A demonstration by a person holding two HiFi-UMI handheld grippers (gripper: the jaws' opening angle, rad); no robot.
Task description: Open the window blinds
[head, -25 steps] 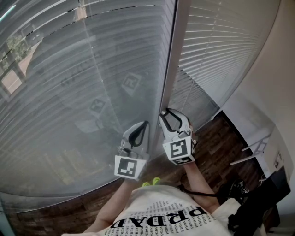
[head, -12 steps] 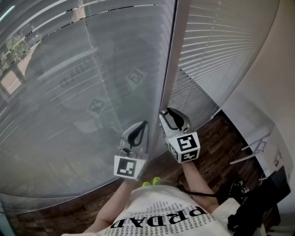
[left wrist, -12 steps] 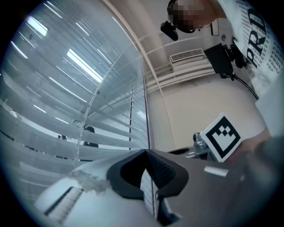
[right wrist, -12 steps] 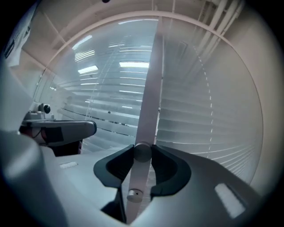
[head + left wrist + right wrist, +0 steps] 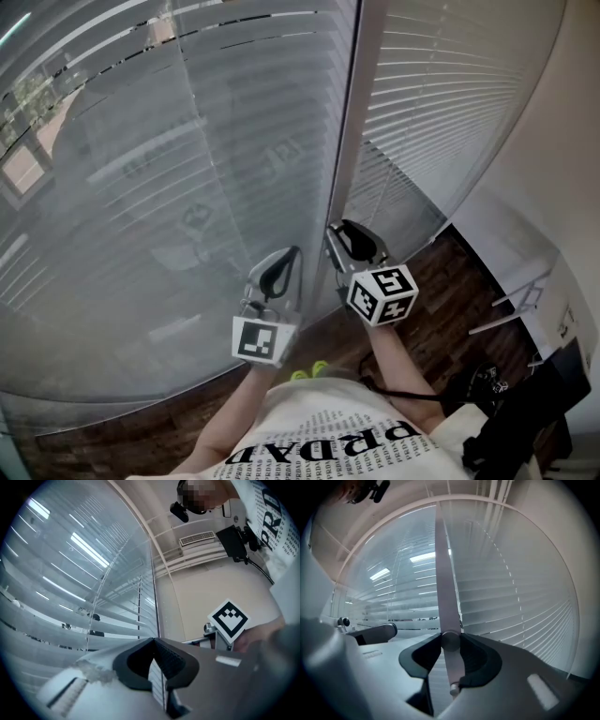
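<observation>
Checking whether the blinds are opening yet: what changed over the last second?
The right hand-held gripper, closed on the wand, rolled about it, and its marker cube swung to the right. The left blind now shows its slats tilted differently, and the reflections in it shifted. The left hand-held gripper and the right blind stayed as they were.

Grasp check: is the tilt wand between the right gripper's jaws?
Yes, the tilt wand stands clamped between the right gripper's two dark pads.

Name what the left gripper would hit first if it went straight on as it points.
Probably the blind slats just beyond the left gripper; how near they are is unclear.
</observation>
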